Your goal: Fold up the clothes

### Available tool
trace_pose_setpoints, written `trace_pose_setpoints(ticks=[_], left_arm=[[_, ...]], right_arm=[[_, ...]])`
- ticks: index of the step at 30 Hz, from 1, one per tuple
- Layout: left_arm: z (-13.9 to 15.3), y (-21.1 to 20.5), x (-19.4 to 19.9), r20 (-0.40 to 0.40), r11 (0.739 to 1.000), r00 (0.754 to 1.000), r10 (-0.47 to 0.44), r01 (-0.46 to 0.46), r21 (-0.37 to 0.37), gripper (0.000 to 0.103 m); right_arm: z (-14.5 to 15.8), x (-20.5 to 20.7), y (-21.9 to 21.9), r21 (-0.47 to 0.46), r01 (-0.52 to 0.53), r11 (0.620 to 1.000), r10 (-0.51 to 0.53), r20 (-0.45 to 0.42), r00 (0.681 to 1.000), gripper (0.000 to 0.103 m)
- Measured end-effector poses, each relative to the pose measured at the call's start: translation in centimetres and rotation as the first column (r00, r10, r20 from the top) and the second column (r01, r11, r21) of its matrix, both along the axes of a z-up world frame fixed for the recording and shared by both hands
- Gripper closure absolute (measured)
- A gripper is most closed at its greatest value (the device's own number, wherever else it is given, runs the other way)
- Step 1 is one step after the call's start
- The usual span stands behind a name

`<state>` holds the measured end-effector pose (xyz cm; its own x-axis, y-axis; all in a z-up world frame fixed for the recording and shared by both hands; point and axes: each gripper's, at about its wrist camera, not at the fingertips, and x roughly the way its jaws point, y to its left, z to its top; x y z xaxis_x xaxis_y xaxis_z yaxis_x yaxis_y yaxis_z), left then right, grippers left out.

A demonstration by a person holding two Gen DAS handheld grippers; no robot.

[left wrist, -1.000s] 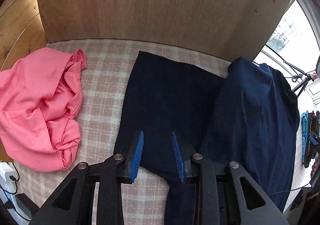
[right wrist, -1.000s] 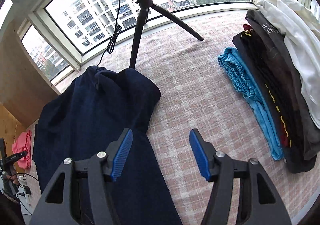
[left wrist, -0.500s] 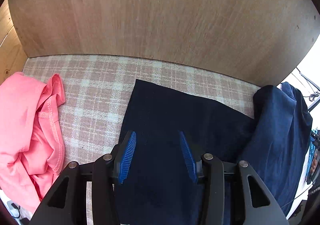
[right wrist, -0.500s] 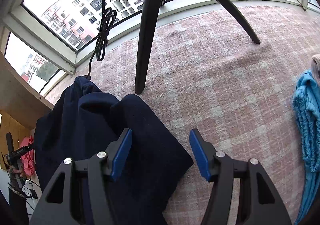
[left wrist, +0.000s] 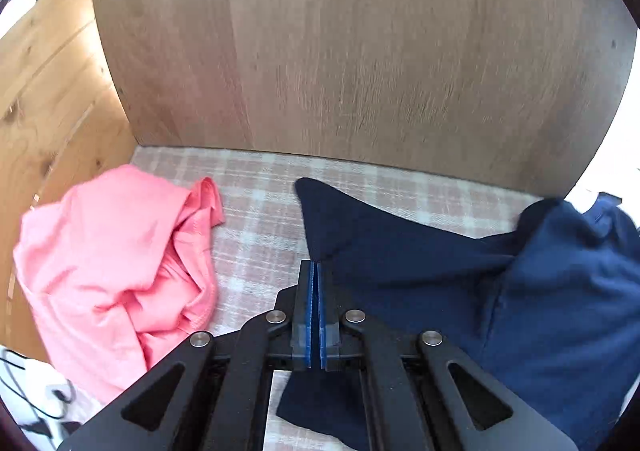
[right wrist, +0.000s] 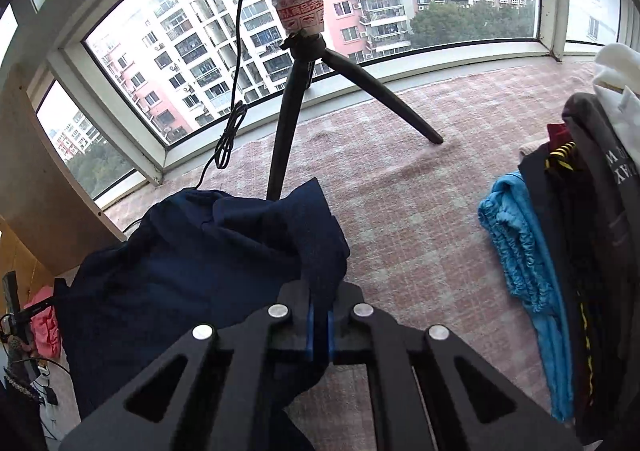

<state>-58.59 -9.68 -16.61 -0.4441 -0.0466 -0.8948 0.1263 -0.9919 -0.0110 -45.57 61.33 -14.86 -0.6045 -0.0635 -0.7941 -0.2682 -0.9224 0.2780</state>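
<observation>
A dark navy garment (left wrist: 420, 259) lies on the pink checked cloth (left wrist: 260, 211), its lighter blue part bunched at the right. My left gripper (left wrist: 314, 271) is shut on the garment's left edge, and a peak of fabric rises from the blue pads. In the right wrist view the same navy garment (right wrist: 192, 275) lies heaped at the left. My right gripper (right wrist: 319, 291) is shut on its right corner, and a fold of fabric stands up between the jaws.
A crumpled pink garment (left wrist: 116, 275) lies left of the navy one. A wooden panel (left wrist: 360, 51) walls the back. A ring-light tripod (right wrist: 296, 111) stands on the cloth by the window. Folded clothes (right wrist: 580, 251), among them a light blue piece (right wrist: 520, 251), are stacked at the right.
Both grippers went from open to shut on the navy garment. The left one now pinches its left edge, the right one its right corner, and the fabric is pulled up at both grips.
</observation>
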Motion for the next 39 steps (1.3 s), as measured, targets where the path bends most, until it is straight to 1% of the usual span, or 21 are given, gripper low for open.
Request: trace_pose_setpoints(ticks=[1, 3, 5, 6, 7, 8, 10, 11, 14, 18, 19, 20, 23, 25, 26, 28, 31, 33, 34, 37, 39], left_arm=[[-0.8, -0.4, -0.1, 0.038, 0.999, 0.999, 0.001, 0.001, -0.043, 0.096], [-2.4, 0.3, -1.0, 0.104, 0.980, 0.994, 0.025, -0.004, -0.197, 0.096], [-1.5, 0.4, -1.1, 0.076, 0.987, 0.997, 0.007, 0.005, -0.159, 0.091], [-1.0, 0.5, -1.2, 0.060, 0.990, 0.998, -0.002, 0.010, -0.138, 0.087], [-0.6, 0.6, -1.3, 0.045, 0.993, 0.999, -0.010, 0.016, -0.117, 0.077], [-0.1, 1.6, -1.3, 0.031, 0.993, 0.998, -0.062, 0.065, -0.098, 0.068], [-0.2, 4.3, -1.8, 0.033, 0.980, 0.984, -0.173, 0.176, -0.097, 0.062], [-0.3, 5.7, -2.1, 0.038, 0.969, 0.973, -0.226, 0.229, -0.097, 0.062], [-1.4, 8.8, -3.5, 0.067, 0.941, 0.944, -0.323, 0.328, -0.082, 0.062], [-3.9, 10.4, -4.6, 0.136, 0.923, 0.922, -0.362, 0.375, -0.087, 0.064], [-4.2, 10.5, -4.7, 0.138, 0.921, 0.919, -0.369, 0.382, -0.081, 0.069], [-4.4, 10.6, -4.6, 0.136, 0.918, 0.916, -0.377, 0.389, -0.073, 0.080], [-4.7, 10.9, -4.4, 0.131, 0.912, 0.908, -0.398, 0.407, -0.053, 0.096], [-4.4, 11.0, -4.3, 0.124, 0.910, 0.908, -0.401, 0.410, -0.060, 0.103], [-4.1, 11.1, -4.3, 0.116, 0.910, 0.910, -0.398, 0.407, -0.073, 0.103], [-3.6, 11.2, -4.2, 0.101, 0.911, 0.914, -0.392, 0.401, -0.097, 0.103], [-0.4, 8.9, -3.1, -0.012, 0.958, 0.961, -0.275, 0.272, -0.093, 0.103], [1.7, 7.2, -2.4, -0.087, 0.980, 0.978, -0.190, 0.183, -0.080, 0.103], [1.5, 6.4, -2.5, -0.065, 0.982, 0.982, -0.177, 0.171, -0.079, 0.103], [0.8, 7.5, -1.8, -0.004, 0.956, 0.960, -0.279, 0.277, -0.095, 0.103], [0.0, 9.3, -1.3, 0.007, 0.912, 0.916, -0.400, 0.399, -0.093, 0.093]], right_arm=[[-0.5, 0.0, 0.3, 0.009, -0.013, 1.000, 0.013, 0.020, 1.000, 0.099], [-2.1, -0.6, 0.7, 0.140, -0.025, 0.990, 0.005, 0.142, 0.990, 0.090], [-3.2, -0.1, 2.0, 0.239, -0.014, 0.971, -0.041, 0.227, 0.973, 0.086], [-2.6, 0.5, 2.5, 0.242, 0.013, 0.970, -0.064, 0.205, 0.977, 0.086], [-1.7, 0.9, 2.8, 0.231, 0.037, 0.972, -0.077, 0.165, 0.983, 0.086], [-0.6, 1.1, 2.8, 0.213, 0.042, 0.976, -0.071, 0.131, 0.989, 0.085], [0.8, 0.3, 1.7, 0.155, -0.024, 0.988, 0.011, 0.084, 0.996, 0.078], [1.1, -0.6, 0.7, 0.127, -0.088, 0.988, 0.078, 0.078, 0.994, 0.072], [1.0, -3.8, -3.2, 0.118, -0.238, 0.964, 0.230, 0.077, 0.970, 0.070], [-1.0, -7.2, -7.6, 0.165, -0.374, 0.912, 0.357, 0.126, 0.926, 0.070], [-1.8, -7.9, -8.2, 0.176, -0.388, 0.905, 0.365, 0.149, 0.919, 0.070], [-2.6, -8.5, -8.7, 0.187, -0.402, 0.896, 0.373, 0.171, 0.912, 0.070], [-5.1, -10.3, -10.2, 0.216, -0.445, 0.869, 0.394, 0.239, 0.887, 0.070], [-6.4, -10.8, -10.5, 0.194, -0.459, 0.867, 0.403, 0.269, 0.875, 0.070], [-7.0, -11.0, -10.4, 0.173, -0.462, 0.870, 0.406, 0.280, 0.870, 0.076], [-7.3, -10.8, -10.6, 0.178, -0.470, 0.864, 0.412, 0.286, 0.865, 0.098], [-6.4, -10.2, -10.6, 0.233, -0.454, 0.860, 0.387, 0.280, 0.878, 0.100], [-5.4, -9.7, -10.0, 0.274, -0.411, 0.869, 0.344, 0.262, 0.902, 0.100], [-5.0, -9.5, -9.7, 0.292, -0.391, 0.873, 0.323, 0.255, 0.911, 0.100], [-5.3, -9.6, -11.0, 0.353, -0.438, 0.827, 0.346, 0.295, 0.891, 0.100], [-5.5, -9.7, -12.0, 0.386, -0.473, 0.792, 0.366, 0.319, 0.874, 0.095]])
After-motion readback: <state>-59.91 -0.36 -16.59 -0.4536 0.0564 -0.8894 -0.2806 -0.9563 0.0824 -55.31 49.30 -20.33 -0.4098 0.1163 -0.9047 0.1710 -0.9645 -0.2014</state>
